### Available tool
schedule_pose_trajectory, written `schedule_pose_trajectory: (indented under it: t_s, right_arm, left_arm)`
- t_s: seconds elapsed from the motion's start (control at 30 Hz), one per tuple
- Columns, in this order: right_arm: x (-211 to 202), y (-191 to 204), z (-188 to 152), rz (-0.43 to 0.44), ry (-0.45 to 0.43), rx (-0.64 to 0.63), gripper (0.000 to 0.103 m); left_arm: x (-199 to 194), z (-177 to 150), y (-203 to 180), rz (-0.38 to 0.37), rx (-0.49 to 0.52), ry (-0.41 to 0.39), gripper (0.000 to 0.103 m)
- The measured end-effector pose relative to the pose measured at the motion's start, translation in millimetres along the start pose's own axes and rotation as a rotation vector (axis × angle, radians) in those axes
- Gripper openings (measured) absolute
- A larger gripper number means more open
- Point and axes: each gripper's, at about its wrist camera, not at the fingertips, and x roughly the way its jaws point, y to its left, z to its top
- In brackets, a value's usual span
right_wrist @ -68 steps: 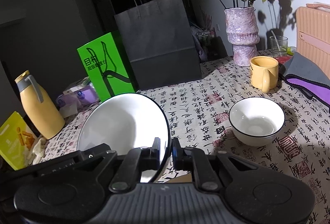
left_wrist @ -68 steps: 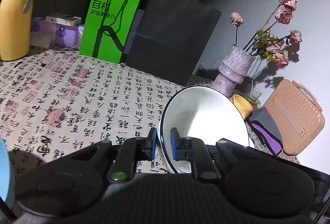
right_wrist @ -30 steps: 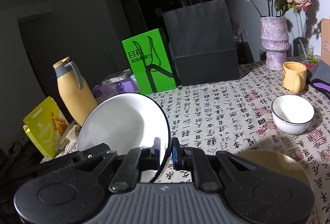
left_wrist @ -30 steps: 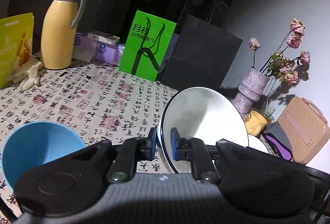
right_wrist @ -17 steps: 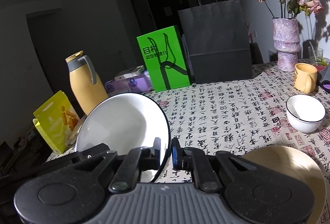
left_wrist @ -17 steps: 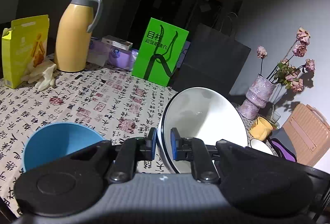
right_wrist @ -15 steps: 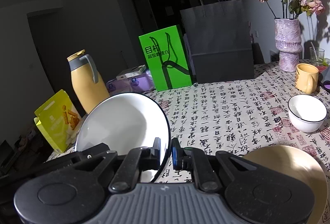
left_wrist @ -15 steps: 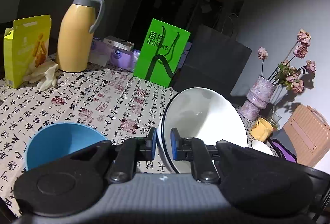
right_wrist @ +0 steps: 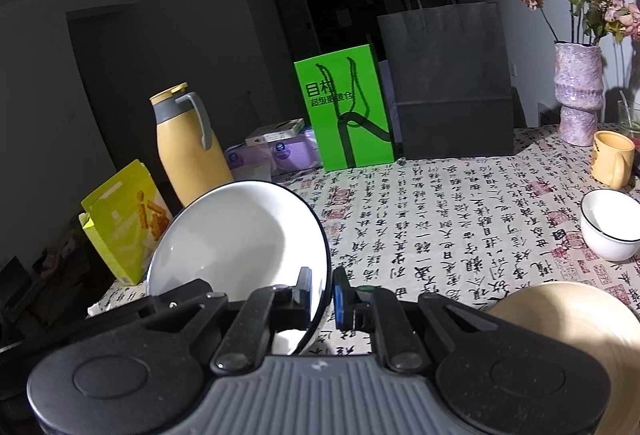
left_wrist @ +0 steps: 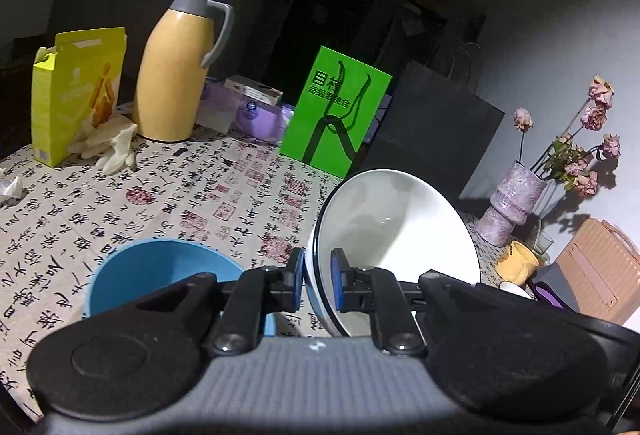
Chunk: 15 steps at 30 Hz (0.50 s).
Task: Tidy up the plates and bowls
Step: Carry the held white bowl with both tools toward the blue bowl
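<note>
Grippers are clamping bowl rims: left gripper (left_wrist: pixel 317 277) gripping one bowl (left_wrist: pixel 394 231), right gripper (right_wrist: pixel 323 293) another bowl (right_wrist: pixel 240 241).

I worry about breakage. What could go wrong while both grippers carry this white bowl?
The left gripper and right gripper each pinch only the thin rim of the tilted white bowl, so it might slip. If it drops, it could strike the blue bowl or the tan plate below.
</note>
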Motion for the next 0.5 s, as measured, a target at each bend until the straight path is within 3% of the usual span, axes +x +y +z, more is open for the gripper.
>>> schedule_pose_trajectory:
  t_s: [0.5]
  right_arm:
    - [17.3, 36.0, -5.6, 0.047, 0.034, -0.05, 0.011]
  left_arm:
    - [-8.8, 4.4, 37.3, 0.05, -0.046, -0.02, 0.015]
